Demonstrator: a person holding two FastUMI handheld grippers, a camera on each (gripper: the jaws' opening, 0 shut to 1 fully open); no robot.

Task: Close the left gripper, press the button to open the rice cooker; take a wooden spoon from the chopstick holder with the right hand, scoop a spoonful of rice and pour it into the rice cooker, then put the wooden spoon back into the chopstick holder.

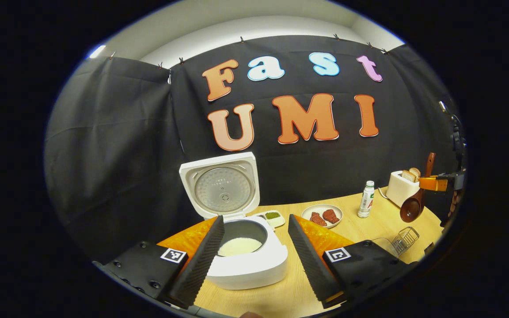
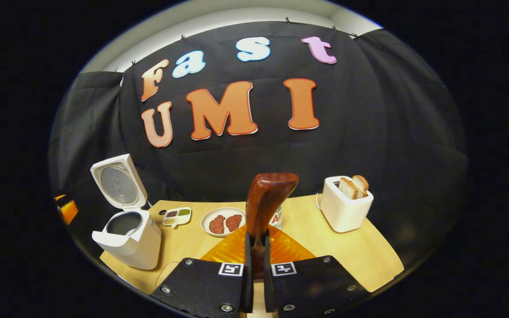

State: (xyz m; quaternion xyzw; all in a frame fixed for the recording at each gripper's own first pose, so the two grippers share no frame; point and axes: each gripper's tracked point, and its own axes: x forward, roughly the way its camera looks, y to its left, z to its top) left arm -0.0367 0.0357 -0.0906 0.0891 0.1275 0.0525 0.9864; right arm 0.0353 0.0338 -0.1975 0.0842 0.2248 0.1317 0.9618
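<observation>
Two steps look done: the rice cooker stands with its lid up, and the wooden spoon is out of the chopstick holder, clamped by its handle between the right gripper fingers, to the right of the cooker. White rice lies in the cooker's pot, so the pour is probably done, though the bowl's inside is hidden. Returning the spoon remains. The left gripper hangs spread wide, straddling the cooker, gripping nothing.
</observation>
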